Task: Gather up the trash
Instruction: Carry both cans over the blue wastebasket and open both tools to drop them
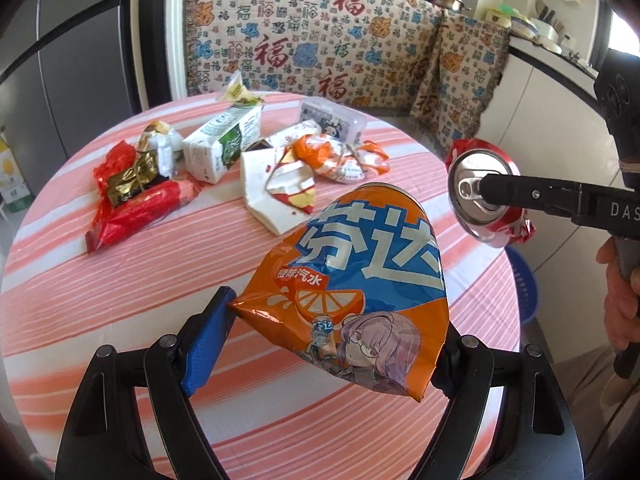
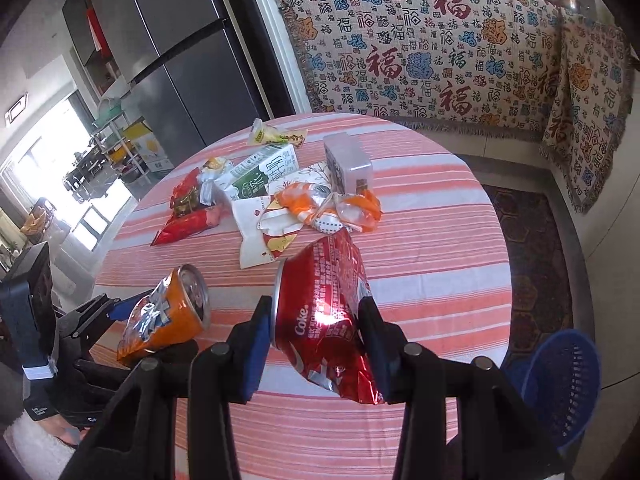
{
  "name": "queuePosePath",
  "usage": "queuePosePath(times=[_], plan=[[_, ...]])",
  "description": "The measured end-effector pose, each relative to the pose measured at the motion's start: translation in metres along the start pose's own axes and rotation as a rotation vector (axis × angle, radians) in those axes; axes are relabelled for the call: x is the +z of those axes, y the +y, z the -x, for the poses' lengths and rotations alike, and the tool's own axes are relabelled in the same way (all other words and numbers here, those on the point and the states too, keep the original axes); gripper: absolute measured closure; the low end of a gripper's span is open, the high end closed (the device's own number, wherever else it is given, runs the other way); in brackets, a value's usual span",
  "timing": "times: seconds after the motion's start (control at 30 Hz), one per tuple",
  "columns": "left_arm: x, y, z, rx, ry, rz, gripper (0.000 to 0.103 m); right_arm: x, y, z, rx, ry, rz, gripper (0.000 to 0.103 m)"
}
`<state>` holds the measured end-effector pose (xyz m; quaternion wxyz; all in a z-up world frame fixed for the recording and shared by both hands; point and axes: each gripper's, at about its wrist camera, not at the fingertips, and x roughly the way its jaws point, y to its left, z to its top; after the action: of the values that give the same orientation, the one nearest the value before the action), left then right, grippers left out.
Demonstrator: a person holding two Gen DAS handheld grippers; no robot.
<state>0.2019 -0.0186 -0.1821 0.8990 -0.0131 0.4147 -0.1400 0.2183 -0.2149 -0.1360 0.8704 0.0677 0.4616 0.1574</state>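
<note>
My left gripper is shut on a crushed orange Fanta can and holds it above the striped table. The can also shows in the right wrist view. My right gripper is shut on a crushed red Coke can, held above the table's near right side. In the left wrist view the Coke can hangs at the right edge of the table. More trash lies at the far side: red wrappers, a milk carton, a white paper bag and orange wrappers.
A blue mesh basket stands on the floor right of the table. A clear plastic box sits at the table's far side. A patterned cloth covers the bench behind. A grey fridge stands at back left.
</note>
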Motion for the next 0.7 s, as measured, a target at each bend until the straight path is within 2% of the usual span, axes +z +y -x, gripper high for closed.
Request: queuePosePath(times=[0.17,0.3,0.5,0.7], plan=[[0.013,-0.028,0.003,-0.034,-0.019,-0.029,0.018,0.003,-0.019,0.019,0.006,-0.028,-0.034,0.059],[0.032,-0.063,0.002,-0.084,-0.025,-0.062,0.018,0.007,-0.049,0.045,-0.005,-0.054,-0.075,0.060],[0.052,-0.140,-0.016,-0.193,-0.010,-0.127,0.018,0.003,-0.123,0.096,-0.108,-0.102,-0.154,0.059],[0.063,-0.236,-0.055,-0.287,0.042,-0.197,0.018,-0.023,-0.210,0.127,-0.187,-0.102,-0.268,0.059]])
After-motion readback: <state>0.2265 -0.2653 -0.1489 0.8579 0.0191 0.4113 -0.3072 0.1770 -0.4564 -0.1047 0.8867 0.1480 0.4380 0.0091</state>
